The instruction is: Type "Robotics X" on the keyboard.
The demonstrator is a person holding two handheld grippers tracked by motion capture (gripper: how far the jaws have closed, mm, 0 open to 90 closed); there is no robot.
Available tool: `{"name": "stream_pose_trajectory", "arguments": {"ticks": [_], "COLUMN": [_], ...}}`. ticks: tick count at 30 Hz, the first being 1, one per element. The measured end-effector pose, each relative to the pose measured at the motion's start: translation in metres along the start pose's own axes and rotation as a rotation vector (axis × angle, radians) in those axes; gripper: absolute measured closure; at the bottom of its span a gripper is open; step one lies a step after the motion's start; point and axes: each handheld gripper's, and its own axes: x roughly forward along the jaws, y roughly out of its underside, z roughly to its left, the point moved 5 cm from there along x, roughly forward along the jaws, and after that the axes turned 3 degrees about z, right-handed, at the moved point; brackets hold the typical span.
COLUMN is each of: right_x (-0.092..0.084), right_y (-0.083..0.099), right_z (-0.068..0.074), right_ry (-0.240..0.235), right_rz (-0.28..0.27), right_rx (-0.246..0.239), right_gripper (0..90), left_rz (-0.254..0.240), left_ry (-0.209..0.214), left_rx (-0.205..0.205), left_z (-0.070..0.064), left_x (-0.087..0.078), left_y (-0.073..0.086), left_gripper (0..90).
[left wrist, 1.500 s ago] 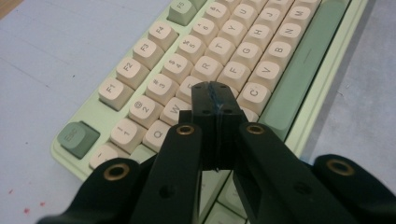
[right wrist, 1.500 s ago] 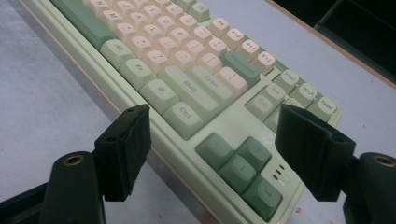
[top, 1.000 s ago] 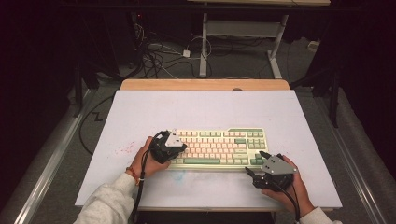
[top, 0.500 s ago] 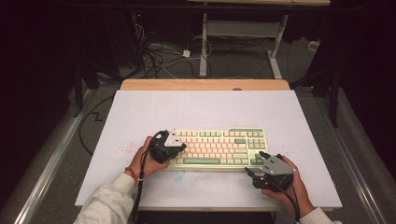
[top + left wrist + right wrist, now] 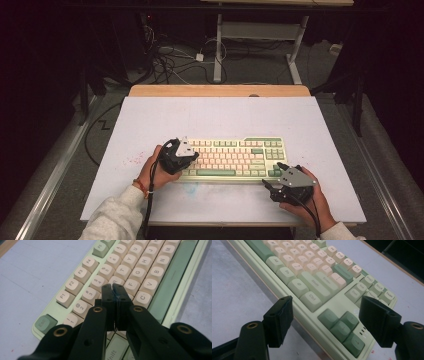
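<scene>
The mechanical keyboard (image 5: 232,158) looks rigid, fairly heavy; grip its case edges, not loose keycaps. Left gripper (image 5: 114,291) clenched empty, right gripper (image 5: 325,315) released

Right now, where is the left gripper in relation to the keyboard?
In the high view the left gripper is over the left end of the keyboard; its own view shows shut jaws above the letter keys.

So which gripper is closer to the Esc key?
Left. The left gripper is shut, over the letter keys at the keyboard's Esc end. The right gripper stands open at the opposite end, by the arrow keys.
</scene>
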Motion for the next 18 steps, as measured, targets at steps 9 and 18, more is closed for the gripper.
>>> {"name": "stream_pose_trajectory", "arguments": {"ticks": [9, 18], "right_x": [-0.0004, -0.0009], "right_y": [0.0000, -0.0003], "right_z": [-0.0003, -0.0008], "right_ry": [0.003, 0.006], "right_rz": [0.000, -0.002], "right_rx": [0.000, 0.000], "right_gripper": [27.9, 27.9], "left_rz": [-0.034, -0.114], "left_ry": [-0.027, -0.048], "left_rx": [0.001, -0.051], "left_z": [0.0012, 0.0003], "left_x": [-0.0046, -0.0095], "left_y": [-0.0008, -0.0051], "left_gripper": [68.9, 24.4]}}
